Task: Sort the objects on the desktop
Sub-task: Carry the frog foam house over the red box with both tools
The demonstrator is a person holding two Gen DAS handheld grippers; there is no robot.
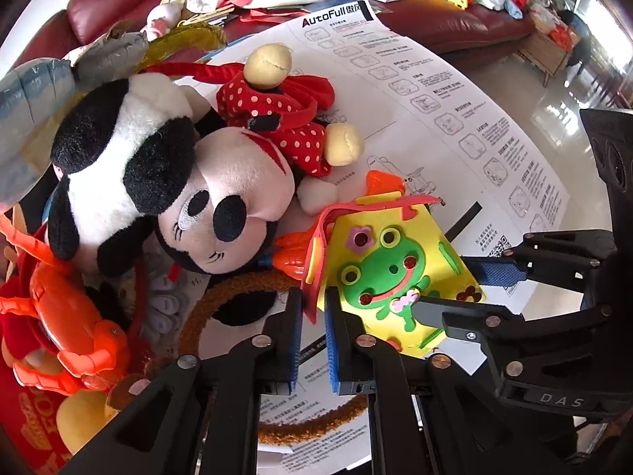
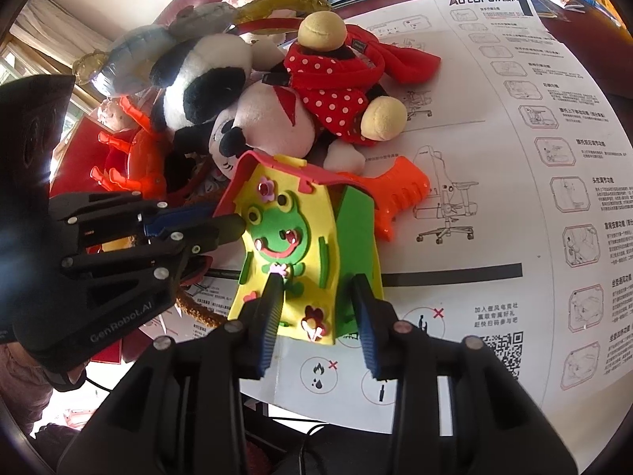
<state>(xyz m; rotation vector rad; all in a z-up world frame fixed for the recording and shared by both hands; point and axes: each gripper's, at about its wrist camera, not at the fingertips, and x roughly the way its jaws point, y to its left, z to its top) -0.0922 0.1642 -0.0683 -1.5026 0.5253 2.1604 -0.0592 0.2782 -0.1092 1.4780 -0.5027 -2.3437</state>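
Spreading under everything, the big instruction sheet (image 2: 494,158) carries a heap of soft toys, with the Minnie plush (image 1: 221,213) lying just behind the foam frog bag (image 2: 292,245). The bag stands near the sheet's front edge, leaning against an orange plastic toy (image 2: 399,194). The right gripper (image 2: 316,316) straddles its lower corner, jaws apart and nothing pinched. The left gripper (image 1: 314,336) is clenched on the bag's red edge strip. To lift cleanly, the right fingers (image 2: 273,308) probably should bite the yellow panel, not the flimsy trim.
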